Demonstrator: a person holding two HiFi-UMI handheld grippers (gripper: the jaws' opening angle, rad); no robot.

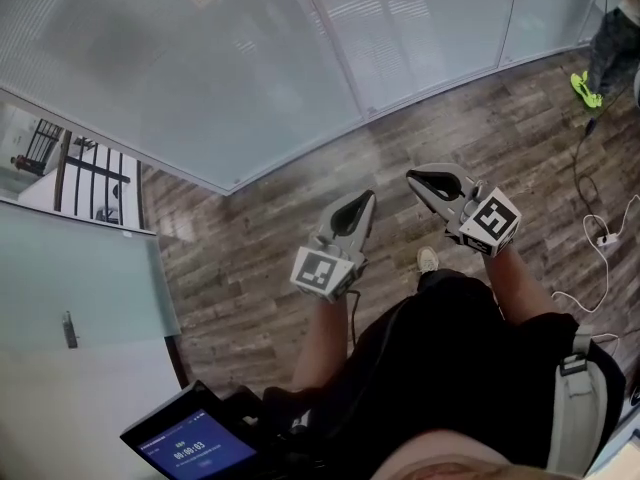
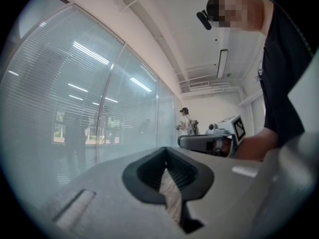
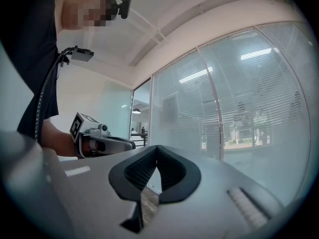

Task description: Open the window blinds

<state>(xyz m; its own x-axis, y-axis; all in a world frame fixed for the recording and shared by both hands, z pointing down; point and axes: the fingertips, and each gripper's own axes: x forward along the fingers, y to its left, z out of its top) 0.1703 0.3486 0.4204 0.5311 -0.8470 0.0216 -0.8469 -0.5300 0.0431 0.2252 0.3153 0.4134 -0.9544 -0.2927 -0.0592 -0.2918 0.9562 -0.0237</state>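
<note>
The window blinds (image 1: 200, 68) are white horizontal slats behind a tall glass wall; their slats are closed. They fill the left of the left gripper view (image 2: 65, 108) and the right of the right gripper view (image 3: 249, 98). My left gripper (image 1: 364, 201) is held level over the wood floor, pointing at the base of the glass, shut and empty (image 2: 166, 151). My right gripper (image 1: 414, 178) is beside it, a little nearer the glass, shut with nothing between its jaws (image 3: 157, 148). Neither gripper touches the glass. No cord or wand of the blinds shows.
A metal mullion (image 1: 335, 43) divides the glass panels. A frosted glass door with a handle (image 1: 68, 328) stands at the left. A tablet screen (image 1: 195, 446) is at the bottom left. Another person (image 1: 612, 43) stands at the top right, and a white cable (image 1: 600, 236) lies on the floor.
</note>
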